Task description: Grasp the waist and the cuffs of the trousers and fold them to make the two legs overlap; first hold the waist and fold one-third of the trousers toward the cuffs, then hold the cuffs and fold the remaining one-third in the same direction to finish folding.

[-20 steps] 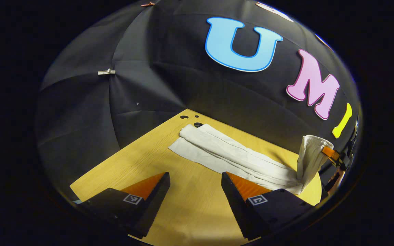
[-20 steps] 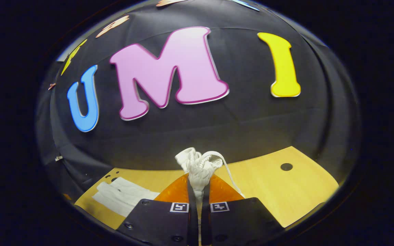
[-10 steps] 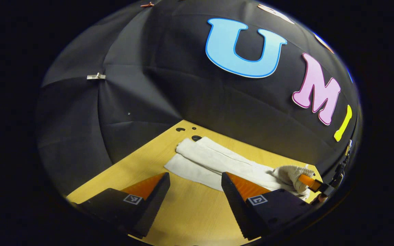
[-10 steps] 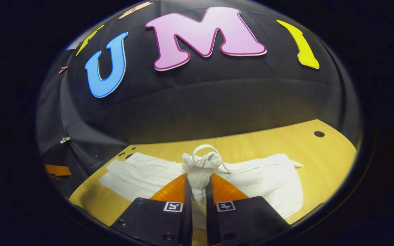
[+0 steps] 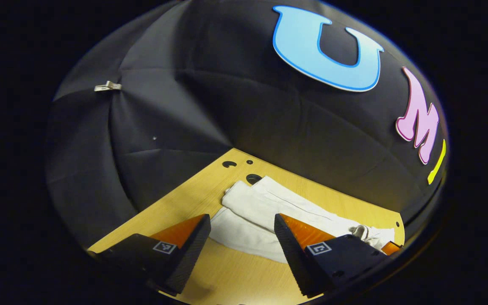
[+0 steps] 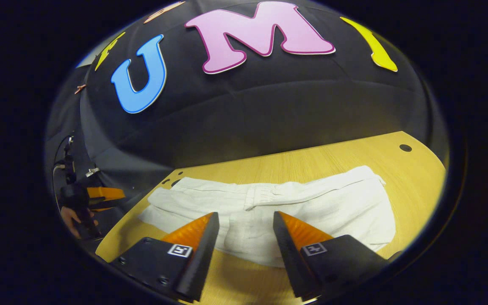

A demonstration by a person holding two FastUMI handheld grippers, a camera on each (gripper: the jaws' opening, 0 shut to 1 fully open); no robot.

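The white trousers (image 6: 311,207) lie flat on the wooden table (image 6: 345,156), their two legs overlapping. The waist end is folded over the legs, and its gathered waistband (image 6: 265,195) rests on top near the middle. My right gripper (image 6: 245,217) hovers open just above the near edge of the fold, holding nothing. In the left gripper view the trousers (image 5: 265,203) stretch away to the right, with the cuff end (image 5: 237,192) nearest. My left gripper (image 5: 242,224) stands open right in front of the cuffs, nothing between its fingers.
Small round holes (image 5: 253,178) pierce the table beside the cuffs, and another hole (image 6: 405,148) sits at the far right. A hand (image 6: 72,216) holds the left gripper (image 6: 100,194) at the table's left end. Black cloth closes the back.
The right gripper carried the waist down onto the legs, then opened and let it go. The left gripper, open throughout, drew closer to the cuffs.
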